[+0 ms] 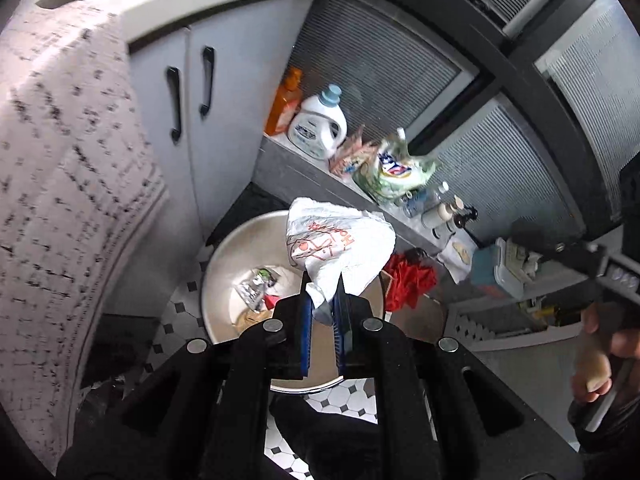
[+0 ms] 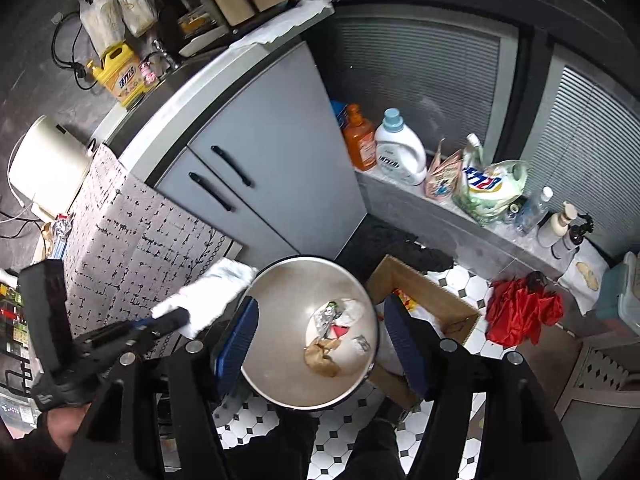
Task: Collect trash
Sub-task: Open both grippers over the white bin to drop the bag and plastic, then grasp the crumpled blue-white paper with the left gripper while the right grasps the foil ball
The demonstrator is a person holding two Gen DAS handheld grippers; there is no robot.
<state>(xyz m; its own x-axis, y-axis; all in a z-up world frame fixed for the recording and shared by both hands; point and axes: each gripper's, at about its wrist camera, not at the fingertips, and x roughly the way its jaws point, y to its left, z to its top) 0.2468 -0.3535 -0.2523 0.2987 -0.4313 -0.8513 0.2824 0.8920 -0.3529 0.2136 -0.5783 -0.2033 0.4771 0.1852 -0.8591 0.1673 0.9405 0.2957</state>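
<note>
Left wrist: crumpled wrapper [image 1: 340,242] (pinched) over round bin [image 1: 224,264]

The black-and-white tiled floor [image 2: 452,280] carries a round trash bin [image 2: 280,380], a cardboard box [image 2: 424,292] and a red cloth [image 2: 520,312].

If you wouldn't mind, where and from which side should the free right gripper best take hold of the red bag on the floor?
Judging by its pose, grip the raised, crumpled ridge of the red bag, coming from above. It lies bunched on the tiles, so the folds stand up to pinch, while the box and ledge crowd its sides. The right gripper is open.
</note>
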